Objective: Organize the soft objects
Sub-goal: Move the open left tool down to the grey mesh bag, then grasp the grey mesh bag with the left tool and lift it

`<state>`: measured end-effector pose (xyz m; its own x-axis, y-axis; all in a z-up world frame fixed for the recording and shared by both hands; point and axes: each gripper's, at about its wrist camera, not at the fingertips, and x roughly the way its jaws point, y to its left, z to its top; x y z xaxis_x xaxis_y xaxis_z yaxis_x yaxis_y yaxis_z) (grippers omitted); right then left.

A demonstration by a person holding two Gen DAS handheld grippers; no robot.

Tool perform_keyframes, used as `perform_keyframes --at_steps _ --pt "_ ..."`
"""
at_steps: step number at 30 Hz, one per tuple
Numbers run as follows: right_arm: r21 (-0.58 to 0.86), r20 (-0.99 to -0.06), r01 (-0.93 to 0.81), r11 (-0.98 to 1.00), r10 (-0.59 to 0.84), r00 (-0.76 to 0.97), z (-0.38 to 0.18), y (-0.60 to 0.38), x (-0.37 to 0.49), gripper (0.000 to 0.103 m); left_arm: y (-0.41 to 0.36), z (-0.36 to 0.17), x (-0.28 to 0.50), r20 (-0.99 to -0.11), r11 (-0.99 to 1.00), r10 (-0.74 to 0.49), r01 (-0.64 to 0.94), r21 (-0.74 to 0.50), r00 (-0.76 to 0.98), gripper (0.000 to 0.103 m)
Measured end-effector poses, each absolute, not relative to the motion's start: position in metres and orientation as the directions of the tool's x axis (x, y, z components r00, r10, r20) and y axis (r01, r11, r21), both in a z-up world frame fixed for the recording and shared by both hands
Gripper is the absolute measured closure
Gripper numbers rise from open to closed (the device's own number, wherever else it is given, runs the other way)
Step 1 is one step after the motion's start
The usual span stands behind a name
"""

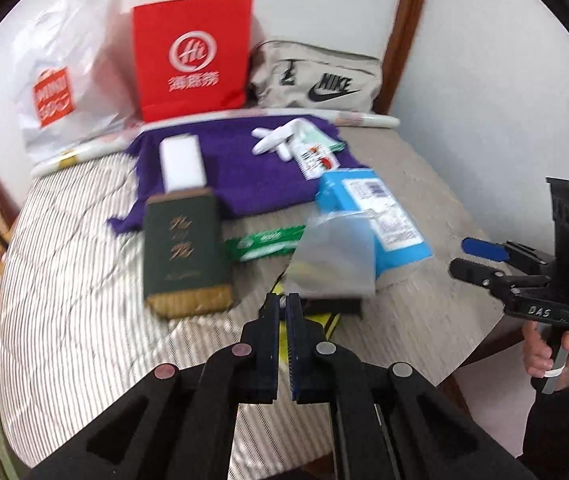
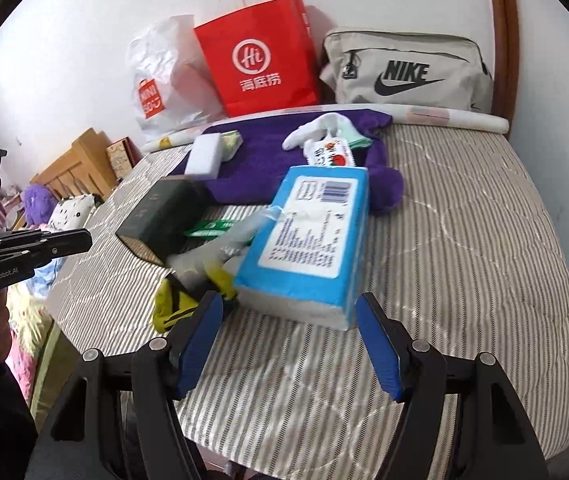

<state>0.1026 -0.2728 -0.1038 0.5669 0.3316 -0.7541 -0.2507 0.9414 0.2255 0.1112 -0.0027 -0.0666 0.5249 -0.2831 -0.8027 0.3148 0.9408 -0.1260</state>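
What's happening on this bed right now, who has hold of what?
A person works over a striped bed with a gripper in each hand. The left gripper is shut on the edge of a clear plastic bag, pulling it up off the clutter. The right gripper is open, its jaws either side of the near end of a blue tissue pack but not pressing it. A purple towel, white socks and bags lie beyond.

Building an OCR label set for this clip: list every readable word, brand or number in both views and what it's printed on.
"NIKE", with swoosh: grey pouch.
"Hi" in a ring, over three Chinese characters: red paper bag.
"MINI" over blurred letters: orange patch on the white plastic bag.
"GenRobot.AI": body of the left tongs.
"DAS": body of the right tongs.
Unreadable: blue tissue pack barcode label, dark green box gold script, green sachet, small red-and-white packet.
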Motion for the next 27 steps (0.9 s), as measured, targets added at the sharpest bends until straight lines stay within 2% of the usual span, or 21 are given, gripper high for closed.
perform_keyframes --at_steps 4,6,8,9,11,14,27 --pt "0.23 -0.759 -0.256 0.939 0.337 0.557 -0.107 -0.268 0.1 0.034 -0.008 -0.08 0.113 -0.812 0.93 -0.308 0.338 -0.146 0.496 0.097" --pt "0.228 -0.763 -0.253 0.94 0.334 0.553 -0.11 -0.267 0.101 0.034 -0.017 -0.086 0.117 -0.816 0.916 -0.338 0.361 -0.172 0.469 0.088" --pt "0.225 -0.767 -0.253 0.941 0.331 0.549 -0.112 -0.267 0.1 0.034 -0.034 -0.093 0.125 -0.82 0.904 -0.353 0.39 -0.175 0.45 0.07" --pt "0.223 -0.769 -0.254 0.941 0.329 0.548 -0.113 -0.268 0.1 0.034 -0.042 -0.096 0.128 -0.821 0.898 -0.357 0.405 -0.172 0.445 0.066" --pt "0.212 -0.775 -0.248 0.945 0.317 0.546 -0.116 -0.271 0.099 0.034 -0.059 -0.102 0.136 -0.82 0.881 -0.371 0.445 -0.162 0.436 0.047" --pt "0.209 -0.784 -0.233 0.95 0.305 0.541 -0.121 -0.278 0.099 0.034 -0.074 -0.11 0.146 -0.825 0.869 -0.374 0.471 -0.152 0.424 0.037" --pt "0.217 -0.82 -0.178 0.96 0.279 0.499 -0.148 -0.292 0.109 0.034 -0.096 -0.154 0.19 -0.884 0.866 -0.343 0.472 -0.166 0.319 0.036"
